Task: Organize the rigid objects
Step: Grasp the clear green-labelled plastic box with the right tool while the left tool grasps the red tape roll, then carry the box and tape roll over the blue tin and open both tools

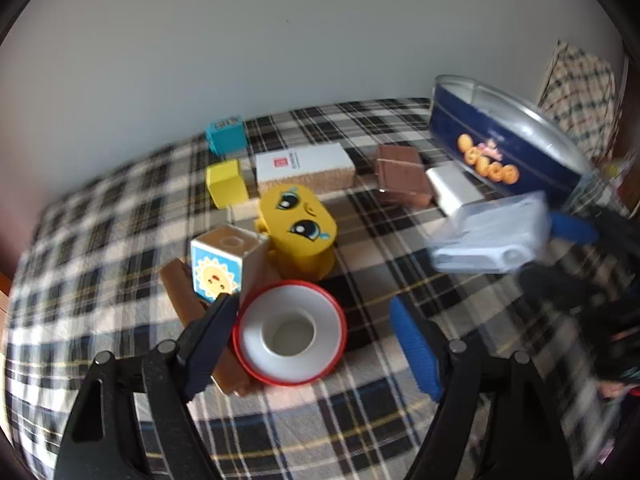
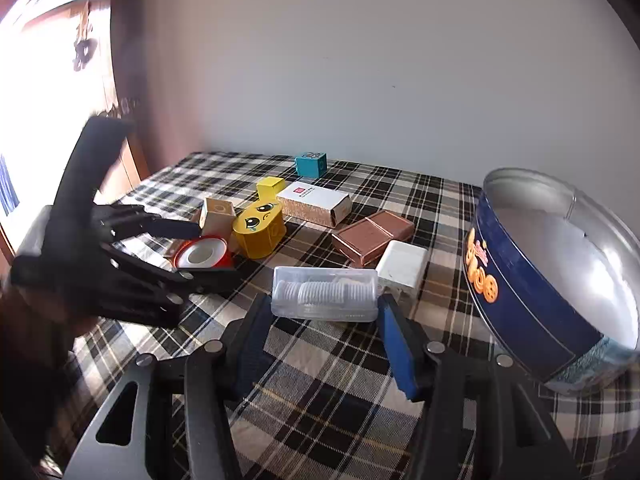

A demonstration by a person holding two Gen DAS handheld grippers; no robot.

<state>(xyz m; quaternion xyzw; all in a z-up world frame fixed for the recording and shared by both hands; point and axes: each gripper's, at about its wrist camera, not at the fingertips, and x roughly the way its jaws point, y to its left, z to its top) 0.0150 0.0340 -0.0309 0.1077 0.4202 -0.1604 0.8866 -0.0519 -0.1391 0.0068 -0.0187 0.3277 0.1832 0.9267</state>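
My right gripper (image 2: 325, 308) is shut on a clear plastic case (image 2: 325, 294) of white rings and holds it above the plaid cloth; the case also shows, blurred, in the left wrist view (image 1: 490, 236). My left gripper (image 1: 316, 324) is open around a red-rimmed white tape roll (image 1: 290, 332), also visible in the right wrist view (image 2: 203, 254). A blue round cookie tin (image 2: 560, 280) stands open and empty at the right. Behind the roll stand a yellow face box (image 1: 298, 230) and a sun-picture block (image 1: 224, 260).
On the plaid cloth (image 2: 320, 384) lie a white-and-cork box (image 2: 316, 200), a brown box (image 2: 374, 236), a white block (image 2: 402, 266), a yellow cube (image 2: 270, 188) and a teal cube (image 2: 311, 164). A brown bar (image 1: 192, 308) lies under my left finger. A wall stands behind.
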